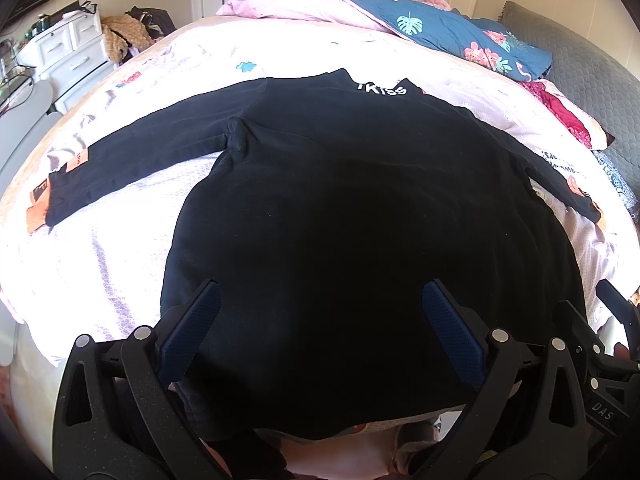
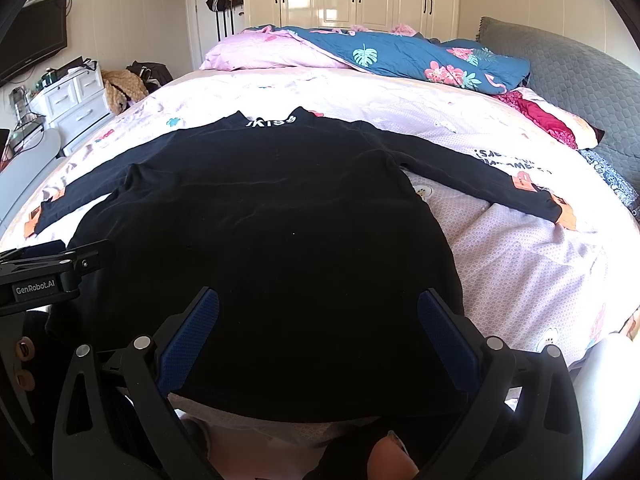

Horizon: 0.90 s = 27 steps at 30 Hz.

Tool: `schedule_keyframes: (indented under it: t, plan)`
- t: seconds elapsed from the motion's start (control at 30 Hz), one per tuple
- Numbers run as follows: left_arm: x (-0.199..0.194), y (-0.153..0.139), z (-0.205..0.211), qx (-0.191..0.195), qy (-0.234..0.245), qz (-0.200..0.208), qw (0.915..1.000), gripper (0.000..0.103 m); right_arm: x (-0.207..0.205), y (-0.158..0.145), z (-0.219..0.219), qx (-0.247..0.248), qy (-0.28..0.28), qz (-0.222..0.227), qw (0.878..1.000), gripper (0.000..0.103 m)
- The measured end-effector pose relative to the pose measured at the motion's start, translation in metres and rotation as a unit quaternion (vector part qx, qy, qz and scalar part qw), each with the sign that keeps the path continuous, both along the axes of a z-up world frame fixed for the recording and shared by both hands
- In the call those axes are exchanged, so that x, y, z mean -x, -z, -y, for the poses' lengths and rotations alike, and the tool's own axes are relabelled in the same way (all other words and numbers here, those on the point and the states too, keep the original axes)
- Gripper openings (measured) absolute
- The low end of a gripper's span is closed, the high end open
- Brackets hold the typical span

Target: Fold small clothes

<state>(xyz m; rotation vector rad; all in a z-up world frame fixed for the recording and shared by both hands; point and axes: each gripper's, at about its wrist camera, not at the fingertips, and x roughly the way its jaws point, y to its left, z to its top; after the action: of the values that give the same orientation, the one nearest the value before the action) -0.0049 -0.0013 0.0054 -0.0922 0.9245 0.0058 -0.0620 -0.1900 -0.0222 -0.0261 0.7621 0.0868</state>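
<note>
A small black long-sleeved top (image 1: 340, 208) lies flat on the bed, collar with white lettering (image 1: 382, 88) at the far side, both sleeves spread out with orange cuffs (image 1: 38, 216). It also shows in the right wrist view (image 2: 272, 240), right cuff (image 2: 566, 216) included. My left gripper (image 1: 320, 320) is open, its blue pads (image 1: 192, 328) above the near hem on the left part. My right gripper (image 2: 318, 328) is open above the near hem, its blue pads (image 2: 448, 336) wide apart. Neither holds cloth.
The pale pink patterned bed cover (image 2: 520, 264) runs to the near edge. A pink pillow (image 2: 256, 54), a blue floral quilt (image 2: 416, 60) and a grey headboard cushion (image 2: 568, 72) lie at the far side. A white drawer unit (image 1: 68, 52) stands left of the bed. The left gripper's body (image 2: 44, 276) shows at the right view's left edge.
</note>
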Motion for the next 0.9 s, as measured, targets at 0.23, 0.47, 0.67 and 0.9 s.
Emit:
schedule_keyframes:
  t: [0.23, 0.47, 0.67, 0.9]
  plan:
    - [-0.003, -0.003, 0.000, 0.000, 0.004, 0.003, 1.0000, 0.095, -0.002, 0.000, 0.001, -0.004, 0.000, -0.003, 1.000, 0.099]
    - [-0.013, -0.005, -0.002, 0.011, 0.005, -0.003, 0.9999, 0.095, -0.006, -0.005, 0.003, -0.009, -0.003, -0.009, 1.000, 0.099]
    - [-0.028, -0.015, -0.003, 0.017, 0.002, -0.001, 0.9999, 0.095, -0.018, -0.019, 0.009, -0.025, 0.003, -0.014, 1.000, 0.099]
    - [-0.044, -0.029, 0.002, 0.024, 0.002, 0.008, 0.9997, 0.095, -0.035, -0.036, 0.015, -0.031, 0.016, -0.010, 0.999, 0.099]
